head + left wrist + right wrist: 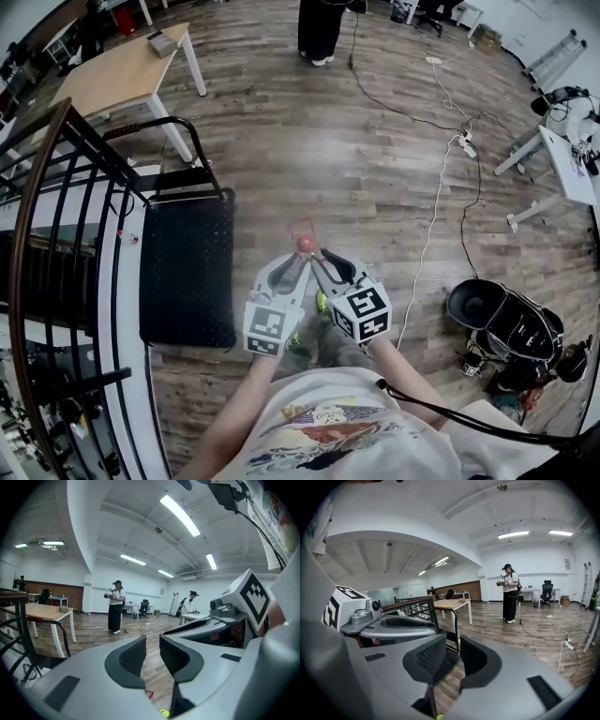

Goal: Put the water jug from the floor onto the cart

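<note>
The cart (pixel 187 272) is a flat black platform with a black push handle (pixel 178 178), left of me on the wood floor; its perforated deck (pixel 451 660) shows past the right jaws. I hold both grippers side by side in front of my body, tips nearly touching. The left gripper (pixel 300 257) is open a little with nothing between its pads (pixel 132 654). The right gripper (pixel 317 257) is also slightly open and empty. A small red round thing (pixel 307 244) shows just beyond the tips, by a red floor marking (pixel 302 228). No jug body is visible in any view.
A black stair railing (pixel 56 234) runs along the left. A wooden table (pixel 122 66) stands at the far left, and a person (pixel 319 28) at the far middle. White cables (pixel 436 187) cross the floor. Black gear (pixel 506 323) lies at my right, with a white desk (pixel 572 159) beyond.
</note>
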`<state>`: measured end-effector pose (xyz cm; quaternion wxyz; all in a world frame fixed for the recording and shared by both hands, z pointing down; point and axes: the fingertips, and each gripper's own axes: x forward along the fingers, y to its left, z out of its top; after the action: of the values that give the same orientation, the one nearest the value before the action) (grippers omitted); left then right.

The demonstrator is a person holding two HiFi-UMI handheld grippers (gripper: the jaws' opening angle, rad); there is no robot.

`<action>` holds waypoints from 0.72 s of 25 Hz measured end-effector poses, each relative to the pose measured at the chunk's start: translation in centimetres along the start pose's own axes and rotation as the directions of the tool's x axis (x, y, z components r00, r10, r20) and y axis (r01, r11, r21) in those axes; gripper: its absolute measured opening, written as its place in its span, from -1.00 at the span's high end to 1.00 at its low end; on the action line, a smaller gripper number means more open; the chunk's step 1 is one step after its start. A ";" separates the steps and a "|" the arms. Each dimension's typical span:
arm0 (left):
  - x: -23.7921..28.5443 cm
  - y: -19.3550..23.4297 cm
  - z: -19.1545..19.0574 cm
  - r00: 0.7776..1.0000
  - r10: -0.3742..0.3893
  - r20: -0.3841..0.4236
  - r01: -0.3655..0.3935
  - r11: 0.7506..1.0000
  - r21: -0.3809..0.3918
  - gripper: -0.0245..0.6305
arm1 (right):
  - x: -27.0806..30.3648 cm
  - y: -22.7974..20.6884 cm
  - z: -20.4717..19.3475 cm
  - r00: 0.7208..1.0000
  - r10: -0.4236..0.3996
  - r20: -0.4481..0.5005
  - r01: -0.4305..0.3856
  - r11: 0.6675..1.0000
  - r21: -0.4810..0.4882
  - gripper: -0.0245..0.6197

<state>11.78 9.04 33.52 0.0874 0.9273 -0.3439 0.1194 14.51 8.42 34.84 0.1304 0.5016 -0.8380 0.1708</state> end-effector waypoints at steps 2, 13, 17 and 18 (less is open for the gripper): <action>0.8 0.4 0.0 1.000 0.011 -0.001 -0.011 1.000 -0.004 0.72 | 0.7 -0.7 0.0 1.000 0.015 -0.005 -0.015 1.000 -0.005 0.70; 7.0 3.7 0.4 0.993 0.114 -0.040 -0.114 0.994 0.001 0.63 | 5.8 -6.3 1.7 0.992 0.127 -0.021 -0.127 0.991 -0.047 0.67; 10.5 4.7 -0.1 0.985 0.154 -0.072 -0.155 0.988 -0.004 0.63 | 7.9 -9.3 1.7 0.984 0.172 -0.035 -0.174 0.984 -0.044 0.67; 11.4 4.8 -0.3 0.984 0.161 -0.082 -0.162 0.987 -0.004 0.63 | 8.3 -10.1 1.6 0.982 0.183 -0.041 -0.185 0.982 -0.042 0.67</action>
<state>16.94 -1.56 37.40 0.0962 0.8903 -0.4146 0.1621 19.54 -3.24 38.19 0.1407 0.4156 -0.8819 0.1721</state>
